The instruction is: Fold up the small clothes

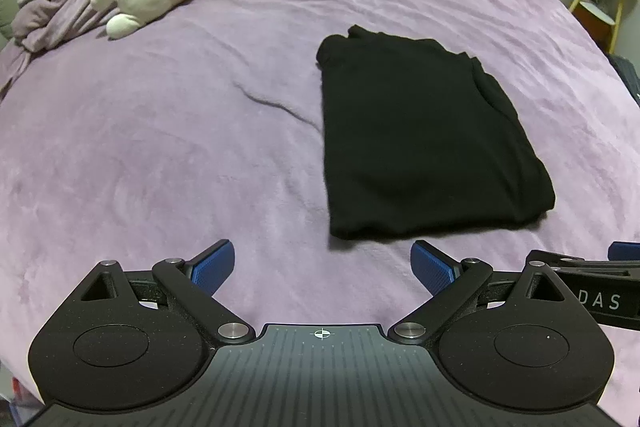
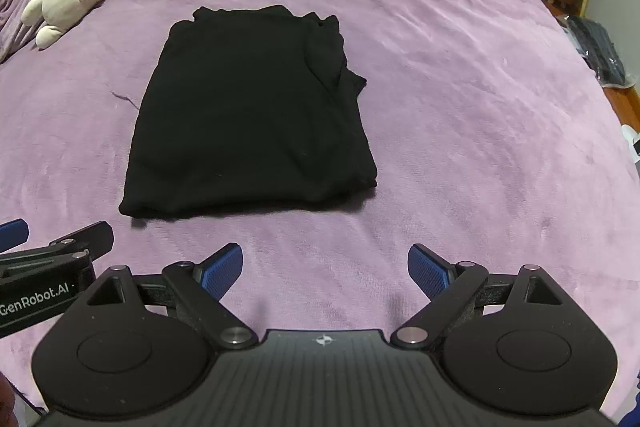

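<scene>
While folded black garment [image 1: 424, 135] lies ahead on bed — left gripper [image 1: 322, 267], right gripper [image 2: 325, 269] released, empty.

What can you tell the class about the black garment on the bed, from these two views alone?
The black garment is a plain, dark, soft-looking cloth already folded into a rough rectangle, several layers thick. Its far right edge is bunched and uneven, with layers sticking out. It lies flat on the purple blanket, ahead of both grippers. Nothing but the blanket touches it: the left gripper and right gripper are open and short of it.
</scene>
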